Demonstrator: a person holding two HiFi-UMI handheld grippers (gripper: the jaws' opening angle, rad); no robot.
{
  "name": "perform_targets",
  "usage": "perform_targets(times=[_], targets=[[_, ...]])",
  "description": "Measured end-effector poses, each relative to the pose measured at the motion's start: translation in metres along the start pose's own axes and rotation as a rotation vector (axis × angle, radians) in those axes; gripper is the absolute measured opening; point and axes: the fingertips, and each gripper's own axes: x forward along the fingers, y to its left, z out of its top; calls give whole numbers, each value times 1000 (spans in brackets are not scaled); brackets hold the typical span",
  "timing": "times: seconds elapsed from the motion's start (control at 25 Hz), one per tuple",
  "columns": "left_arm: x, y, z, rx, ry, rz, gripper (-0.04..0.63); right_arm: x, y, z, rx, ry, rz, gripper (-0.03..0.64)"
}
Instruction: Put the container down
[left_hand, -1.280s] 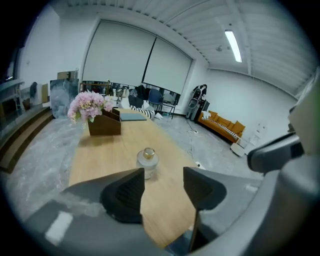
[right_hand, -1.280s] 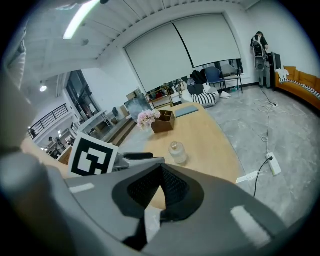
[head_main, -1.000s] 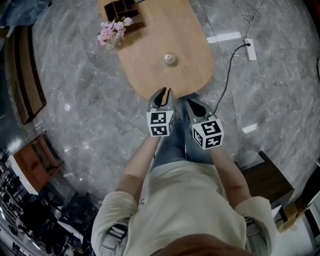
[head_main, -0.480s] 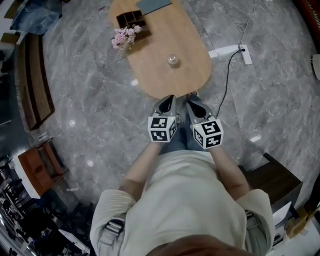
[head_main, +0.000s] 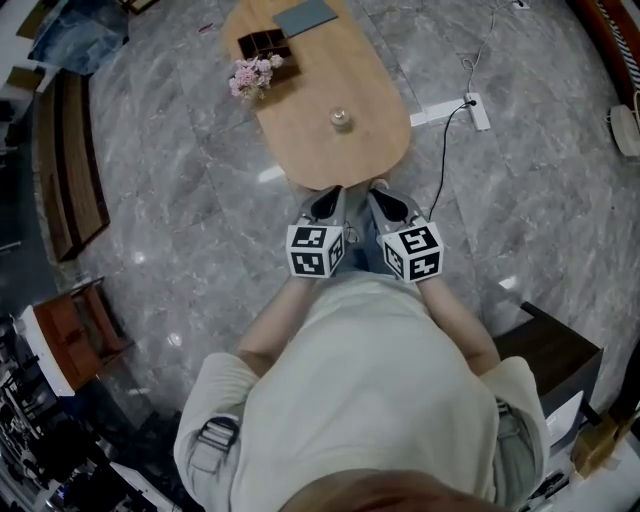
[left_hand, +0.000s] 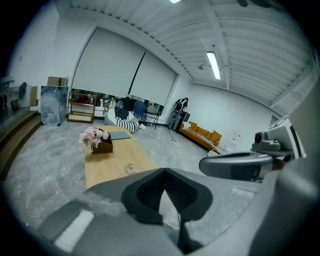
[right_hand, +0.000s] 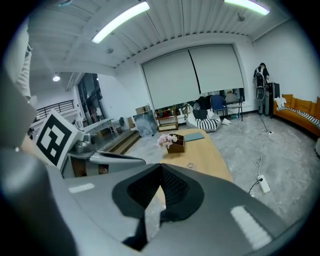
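Observation:
The container, a small clear glass jar (head_main: 340, 119), stands alone on the near half of the oval wooden table (head_main: 375, 150). It also shows as a small jar (left_hand: 130, 168) in the left gripper view and as a small jar (right_hand: 190, 165) in the right gripper view. My left gripper (head_main: 325, 203) and right gripper (head_main: 389, 204) hang side by side over the floor, just off the table's near end. The left gripper (left_hand: 164, 170) is shut with nothing between its pads. The right gripper (right_hand: 161, 166) is also shut and empty. Neither touches the jar.
Pink flowers (head_main: 252, 75), a dark compartment box (head_main: 264, 43) and a grey-blue pad (head_main: 305, 16) sit at the table's far end. A power strip (head_main: 478, 110) with its cable lies on the marble floor to the right. There is a bench (head_main: 70, 160) on the left and a dark cabinet (head_main: 550, 360) at the right.
Both grippers have risen and drawn back from the table's near end, staying side by side. The table now looks smaller and farther away. The jar has not moved.

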Motion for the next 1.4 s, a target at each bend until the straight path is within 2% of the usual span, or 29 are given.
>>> perform_targets(times=[0.52, 0.72, 1.4], targets=[[-42, 0, 31, 0, -59, 32, 2, -31, 10, 35, -84, -61, 68, 2], [-46, 4, 34, -23, -75, 55, 2, -33, 6, 44, -96, -83, 64, 0], [-48, -1, 41, -16, -98, 52, 2, -36, 2, 44, -81, -95, 44, -2]])
